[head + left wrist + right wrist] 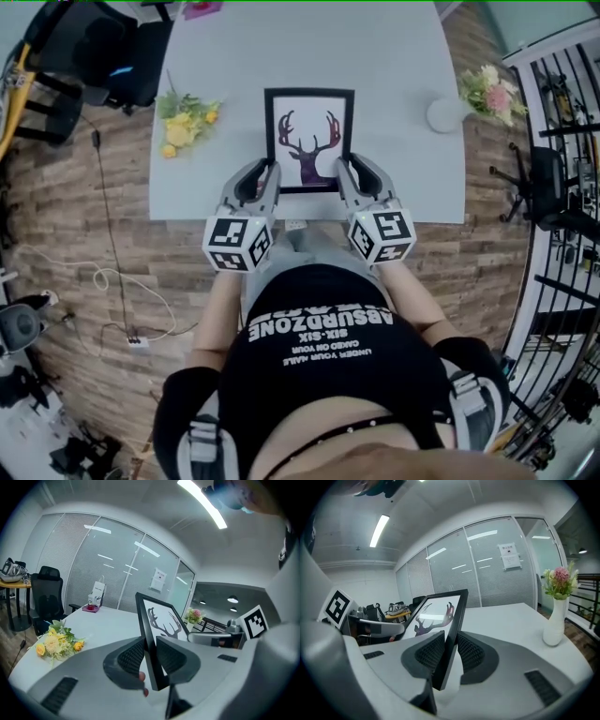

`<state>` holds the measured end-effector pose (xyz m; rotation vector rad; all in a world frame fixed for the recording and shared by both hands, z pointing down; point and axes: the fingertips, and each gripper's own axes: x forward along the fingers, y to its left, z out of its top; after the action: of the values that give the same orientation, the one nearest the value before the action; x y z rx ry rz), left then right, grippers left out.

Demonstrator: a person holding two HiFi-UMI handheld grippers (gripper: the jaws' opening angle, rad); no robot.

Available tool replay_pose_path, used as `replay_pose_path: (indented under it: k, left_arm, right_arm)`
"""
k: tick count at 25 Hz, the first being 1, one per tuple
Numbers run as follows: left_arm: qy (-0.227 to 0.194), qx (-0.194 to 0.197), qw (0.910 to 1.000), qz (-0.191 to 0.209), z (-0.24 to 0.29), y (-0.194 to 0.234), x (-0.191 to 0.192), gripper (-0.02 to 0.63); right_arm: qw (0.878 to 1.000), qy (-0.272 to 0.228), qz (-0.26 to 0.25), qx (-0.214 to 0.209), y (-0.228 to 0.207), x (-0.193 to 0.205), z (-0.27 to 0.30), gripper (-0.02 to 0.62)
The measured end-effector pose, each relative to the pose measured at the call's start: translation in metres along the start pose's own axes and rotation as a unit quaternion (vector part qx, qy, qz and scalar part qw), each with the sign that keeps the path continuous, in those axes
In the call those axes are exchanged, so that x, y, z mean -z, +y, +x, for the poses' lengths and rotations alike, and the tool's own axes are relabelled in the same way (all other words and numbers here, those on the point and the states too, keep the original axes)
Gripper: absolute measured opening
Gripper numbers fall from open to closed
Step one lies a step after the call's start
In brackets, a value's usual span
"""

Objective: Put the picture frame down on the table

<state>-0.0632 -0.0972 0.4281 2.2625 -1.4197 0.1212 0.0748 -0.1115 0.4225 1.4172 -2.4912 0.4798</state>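
Note:
A black picture frame (pixel 308 139) with a dark deer-head print is held over the near edge of the grey table (pixel 394 56). My left gripper (pixel 272 177) is shut on the frame's lower left edge, and my right gripper (pixel 343 174) is shut on its lower right edge. In the left gripper view the frame (pixel 154 634) stands edge-on between the ribbed pads (pixel 132 656). In the right gripper view the frame (pixel 447 634) is pinched the same way, tilted back. Whether its lower edge touches the table is hidden.
A bunch of yellow flowers (pixel 185 122) lies on the table's left side. A white vase (pixel 448 113) with pink flowers (pixel 492 90) stands at the right. A black office chair (pixel 103 47) is at far left, and a black metal rack (pixel 562 178) at right.

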Motion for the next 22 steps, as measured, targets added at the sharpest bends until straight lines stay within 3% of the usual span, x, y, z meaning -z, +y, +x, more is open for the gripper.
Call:
replay_pose_path:
  k: [8, 22]
  left_arm:
    - [0.036, 0.005, 0.9993, -0.008, 0.021, 0.009, 0.018, 0.089]
    - [0.061, -0.002, 0.998, -0.013, 0.045, 0.012, 0.036, 0.089]
  right_arm:
    - [0.999, 0.027, -0.006, 0.017, -0.013, 0.015, 0.017, 0.098]
    - [0.998, 0.052, 0.011, 0.025, -0.032, 0.038, 0.03, 0.095]
